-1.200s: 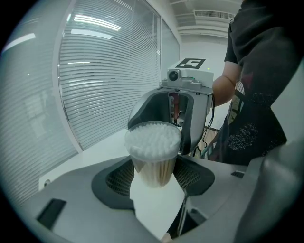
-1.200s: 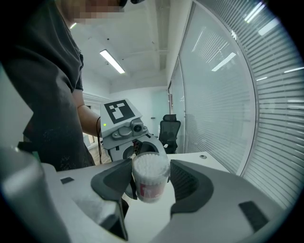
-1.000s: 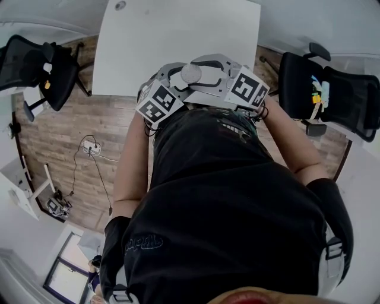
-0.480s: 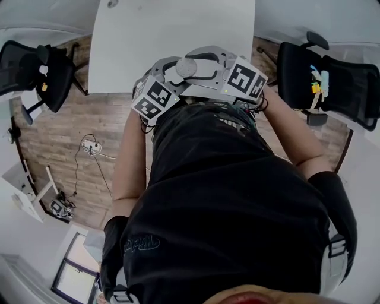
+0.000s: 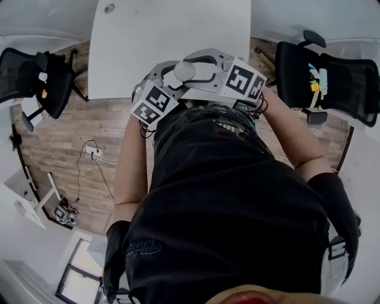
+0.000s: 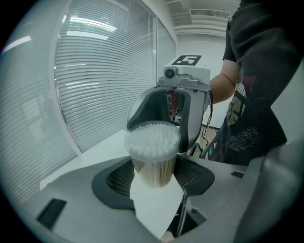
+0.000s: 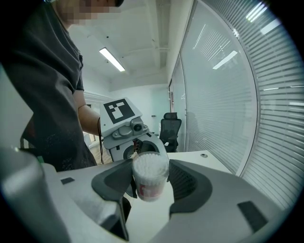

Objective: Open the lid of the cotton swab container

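A clear cotton swab container (image 6: 153, 152) full of white-tipped swabs, with a red label (image 7: 147, 190), is held in the air between both grippers, close to the person's chest. My left gripper (image 6: 153, 176) has its pads closed on the container's sides. My right gripper (image 7: 151, 184) also grips it, and in the left gripper view the right gripper's fingers (image 6: 189, 118) wrap around the far end. From the head view the container's round top (image 5: 184, 71) shows between the left gripper (image 5: 172, 78) and the right gripper (image 5: 199, 70). I cannot tell whether the lid has come loose.
A white table (image 5: 172, 35) lies just ahead of the grippers, with a small round grommet (image 5: 109, 8) at its far left. Black office chairs stand at the left (image 5: 32, 74) and right (image 5: 323, 83). Cables and a power strip (image 5: 90, 151) lie on the wooden floor.
Almost nothing: both grippers, still joined on the container, have drifted very slightly left and up in the head view.
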### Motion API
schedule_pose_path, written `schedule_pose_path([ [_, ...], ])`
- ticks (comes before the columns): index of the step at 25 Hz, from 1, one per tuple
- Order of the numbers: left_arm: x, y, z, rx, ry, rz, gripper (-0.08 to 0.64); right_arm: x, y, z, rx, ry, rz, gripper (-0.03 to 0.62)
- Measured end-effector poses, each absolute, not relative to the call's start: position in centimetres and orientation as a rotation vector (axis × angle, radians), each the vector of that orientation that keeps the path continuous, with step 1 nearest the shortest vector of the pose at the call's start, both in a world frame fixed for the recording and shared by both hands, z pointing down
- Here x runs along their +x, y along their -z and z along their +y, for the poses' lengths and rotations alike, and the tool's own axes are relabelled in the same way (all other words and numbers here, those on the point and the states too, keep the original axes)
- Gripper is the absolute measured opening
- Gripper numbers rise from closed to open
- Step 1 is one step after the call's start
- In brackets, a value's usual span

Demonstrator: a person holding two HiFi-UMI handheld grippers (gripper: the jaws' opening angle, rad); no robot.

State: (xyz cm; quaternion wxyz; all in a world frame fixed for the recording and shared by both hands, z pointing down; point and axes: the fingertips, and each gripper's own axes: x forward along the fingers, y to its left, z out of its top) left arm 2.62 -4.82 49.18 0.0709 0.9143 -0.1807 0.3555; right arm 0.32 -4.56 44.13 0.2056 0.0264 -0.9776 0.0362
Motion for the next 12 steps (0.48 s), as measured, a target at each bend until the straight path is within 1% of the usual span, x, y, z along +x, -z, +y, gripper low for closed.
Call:
schedule_pose_path([
  [12, 2.05, -49.26, -4.41, 2.754, -1.13, -0.554, 0.262, -0.2, -43.86, -4.11, 0.047, -0.174, -2.718, 0.249],
])
